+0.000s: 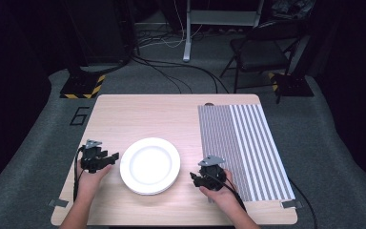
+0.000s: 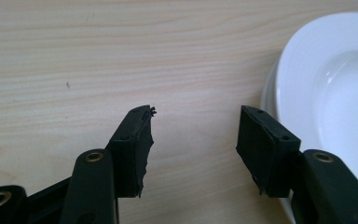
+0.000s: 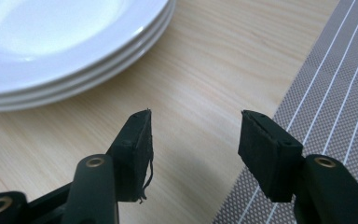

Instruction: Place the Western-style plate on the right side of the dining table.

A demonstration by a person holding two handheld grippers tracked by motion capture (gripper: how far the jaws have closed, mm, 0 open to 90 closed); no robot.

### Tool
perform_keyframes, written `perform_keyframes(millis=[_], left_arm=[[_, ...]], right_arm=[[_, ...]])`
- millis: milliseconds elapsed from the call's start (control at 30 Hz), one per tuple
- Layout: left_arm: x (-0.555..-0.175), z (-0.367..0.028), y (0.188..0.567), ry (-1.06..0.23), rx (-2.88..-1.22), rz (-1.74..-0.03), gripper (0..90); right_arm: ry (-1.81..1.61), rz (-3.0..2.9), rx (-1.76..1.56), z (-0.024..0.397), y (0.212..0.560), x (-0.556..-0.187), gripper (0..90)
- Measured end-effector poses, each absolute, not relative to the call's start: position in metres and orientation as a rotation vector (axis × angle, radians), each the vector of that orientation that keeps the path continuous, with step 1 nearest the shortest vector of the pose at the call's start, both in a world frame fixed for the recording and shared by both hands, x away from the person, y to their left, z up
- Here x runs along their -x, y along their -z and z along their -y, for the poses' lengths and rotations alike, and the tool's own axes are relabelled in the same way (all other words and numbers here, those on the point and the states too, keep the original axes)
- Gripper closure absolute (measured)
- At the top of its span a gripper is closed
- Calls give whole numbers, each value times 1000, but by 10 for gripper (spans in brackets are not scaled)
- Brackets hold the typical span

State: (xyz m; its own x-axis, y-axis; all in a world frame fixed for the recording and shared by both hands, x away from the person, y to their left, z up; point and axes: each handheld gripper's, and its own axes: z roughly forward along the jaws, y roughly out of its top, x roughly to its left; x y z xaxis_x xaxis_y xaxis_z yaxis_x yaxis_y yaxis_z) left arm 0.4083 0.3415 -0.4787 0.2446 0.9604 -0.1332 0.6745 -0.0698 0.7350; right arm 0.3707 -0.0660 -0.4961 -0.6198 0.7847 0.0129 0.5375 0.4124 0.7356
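Your left gripper (image 1: 116, 156) and right gripper (image 1: 192, 176) flank a stack of 3 white plates (image 1: 150, 165) on the table (image 1: 138, 114). Both sets of jaws stand apart, gripping nothing. The top plate holds nothing, and the striped mat (image 1: 240, 143) lies just right of your right gripper.

The floor (image 1: 24, 143) is soft grey carpet, and it goes all around a light wooden table (image 1: 138, 112). The room is dark at the back and the sides. Behind the table stands a black folding chair (image 1: 259, 52). Next to it a white metal stand (image 1: 187, 33) goes up. Black cables (image 1: 171, 71) and white ones lie across the carpet. A block with yellow and black stripes (image 1: 81, 88) sits on the floor at the left. A number six (image 1: 80, 116) is marked on the carpet.
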Motion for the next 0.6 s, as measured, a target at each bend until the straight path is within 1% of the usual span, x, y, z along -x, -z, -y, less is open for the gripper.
perform_keyframes(millis=[100, 267, 333, 400, 600], left_arm=[[-408, -338, 470, -523, -1818, -1482, 458], [-408, -327, 459, -490, -1803, -1460, 470], [-407, -320, 456, -514, -1813, -1440, 486], [-406, -316, 457, -512, -1801, -1436, 500], [-397, -318, 460, -502, -1784, -1441, 574]], right_arm=[[-1050, -2338, -1145, 65, 490, -373, 459], [-1075, -2323, -1198, 60, 477, -383, 491], [-1117, -2284, -1239, 56, 471, -388, 496], [-1137, -2272, -1242, 54, 467, -392, 489], [-1173, -2241, -1273, 49, 458, -398, 495]])
